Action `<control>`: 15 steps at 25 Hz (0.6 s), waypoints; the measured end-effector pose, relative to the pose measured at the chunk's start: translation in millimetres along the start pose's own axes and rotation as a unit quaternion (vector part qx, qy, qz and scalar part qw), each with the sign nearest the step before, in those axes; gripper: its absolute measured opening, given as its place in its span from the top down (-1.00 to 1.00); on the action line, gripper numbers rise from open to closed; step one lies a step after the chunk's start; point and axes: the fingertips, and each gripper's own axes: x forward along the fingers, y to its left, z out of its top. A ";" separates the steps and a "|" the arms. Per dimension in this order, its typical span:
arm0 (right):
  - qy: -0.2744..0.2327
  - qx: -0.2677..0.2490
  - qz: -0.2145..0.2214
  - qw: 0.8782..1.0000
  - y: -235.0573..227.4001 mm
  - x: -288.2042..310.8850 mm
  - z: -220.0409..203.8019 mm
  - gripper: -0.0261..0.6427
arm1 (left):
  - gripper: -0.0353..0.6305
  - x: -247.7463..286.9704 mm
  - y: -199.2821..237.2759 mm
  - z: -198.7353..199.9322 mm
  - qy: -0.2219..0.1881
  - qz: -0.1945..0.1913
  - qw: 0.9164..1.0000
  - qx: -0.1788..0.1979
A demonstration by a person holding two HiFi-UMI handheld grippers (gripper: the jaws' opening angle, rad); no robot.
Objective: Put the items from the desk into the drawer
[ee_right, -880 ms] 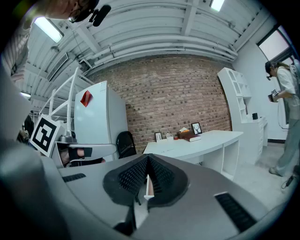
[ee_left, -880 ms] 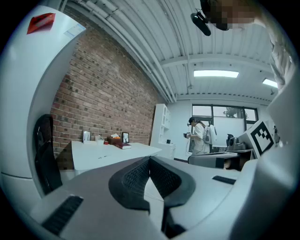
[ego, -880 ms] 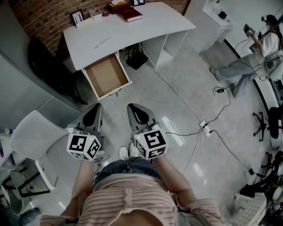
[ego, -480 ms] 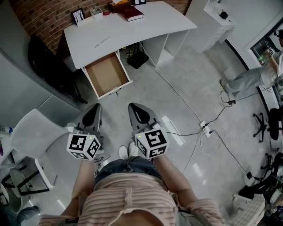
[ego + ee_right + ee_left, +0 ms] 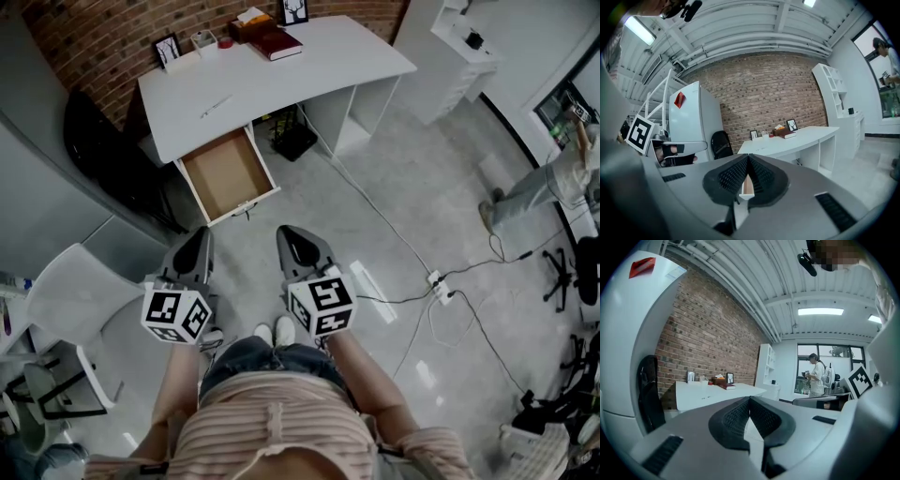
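Head view: I stand back from the white desk, a gripper in each hand, both held low in front of me and pointing toward it. The left gripper and the right gripper each have their jaws pressed together, with nothing in either. The drawer juts open from the desk's front edge, on the side nearest the left gripper, its brown bottom bare. The items sit along the desk's far edge by the brick wall – a dark red book, a tissue box, two picture frames and small pots beside them – while a pen lies alone nearer the desk's middle.

Left gripper view: my jaws meet tip to tip and grip nothing. The desk shows beyond them to the left, the book and the box at its wall end. A person stands by a window, well to the right of the desk.

Right gripper view: the ribbed pads touch at their tips and hold nothing. The desk stands beyond and to the right of them, the book on top; a strip of the open drawer shows in the narrow slit below the tips.
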 end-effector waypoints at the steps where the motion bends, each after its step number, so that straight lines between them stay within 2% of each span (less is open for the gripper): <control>1: -0.002 0.000 -0.002 1.000 -4.3 0.1 2.4 0.87 | 0.86 2.8 -1.3 0.7 0.001 0.001 1.000 0.003; 10: -0.003 -0.006 -0.013 1.000 -40.6 -1.5 10.6 0.87 | 0.86 30.8 -14.1 6.1 0.006 0.009 1.000 0.018; 15: 0.001 -0.008 -0.011 1.000 -46.1 7.0 9.9 0.87 | 0.86 41.8 -12.0 9.0 0.011 0.009 0.999 0.032</control>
